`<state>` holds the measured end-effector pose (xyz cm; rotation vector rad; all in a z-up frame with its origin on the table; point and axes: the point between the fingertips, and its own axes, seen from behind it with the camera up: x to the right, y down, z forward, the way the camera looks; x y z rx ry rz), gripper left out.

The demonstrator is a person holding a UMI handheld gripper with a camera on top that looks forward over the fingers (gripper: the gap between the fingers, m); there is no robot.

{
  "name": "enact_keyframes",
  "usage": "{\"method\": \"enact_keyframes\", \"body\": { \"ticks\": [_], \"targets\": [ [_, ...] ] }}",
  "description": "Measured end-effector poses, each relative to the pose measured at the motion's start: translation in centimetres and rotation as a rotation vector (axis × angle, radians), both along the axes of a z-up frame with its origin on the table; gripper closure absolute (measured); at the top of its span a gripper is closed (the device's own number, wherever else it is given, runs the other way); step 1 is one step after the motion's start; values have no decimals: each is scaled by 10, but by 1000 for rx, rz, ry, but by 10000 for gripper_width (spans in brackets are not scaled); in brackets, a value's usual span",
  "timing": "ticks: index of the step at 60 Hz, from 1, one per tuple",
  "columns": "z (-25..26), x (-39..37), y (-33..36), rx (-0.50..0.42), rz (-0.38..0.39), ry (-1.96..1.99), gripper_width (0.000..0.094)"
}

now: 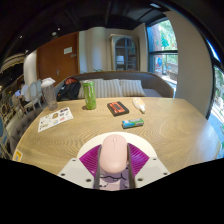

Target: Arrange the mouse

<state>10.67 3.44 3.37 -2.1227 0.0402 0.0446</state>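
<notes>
**Mouse held in gripper above the wooden counter**

A pale pink computer mouse (114, 155) sits clamped between the gripper (114, 168) and its magenta pads (91, 160), over the near edge of a round wooden counter (170, 125). Its smooth, curved shell could slip free if the squeeze loosens. Beyond lie a teal marker (133, 124), a dark remote-like bar (118, 108), a green bottle (89, 95) and a printed leaflet (55, 119); no writing is legible.

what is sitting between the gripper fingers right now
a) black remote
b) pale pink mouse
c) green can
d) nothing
b: the pale pink mouse sits between the magenta pads of the gripper, while the green can stands far beyond on the wooden table.
</notes>
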Motion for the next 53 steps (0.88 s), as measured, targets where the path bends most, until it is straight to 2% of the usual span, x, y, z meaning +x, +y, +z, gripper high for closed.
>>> {"method": "enact_keyframes", "body": {
  "ticks": [9, 10, 13, 17, 21, 25, 26, 28, 41, 53],
  "targets": [
    [-48, 8, -10, -87, 6, -11, 520],
    [-41, 8, -4, -56, 4, -11, 525],
    [-43, 7, -5, -39, -5, -2, 497],
    [-46, 7, -8, -77, 2, -12, 447],
    [-47, 9, -11, -133, 2, -34, 344],
    [-37, 14, -21, -176, -26, -63, 94],
    [-32, 14, -22, -173, -35, -71, 75],
    [-21, 10, -27, -167, -40, -74, 97],
    [64, -53, -87, -168, -85, -87, 91],
    [118, -128, -158, -168, -171, -5, 82]
  ]
}}
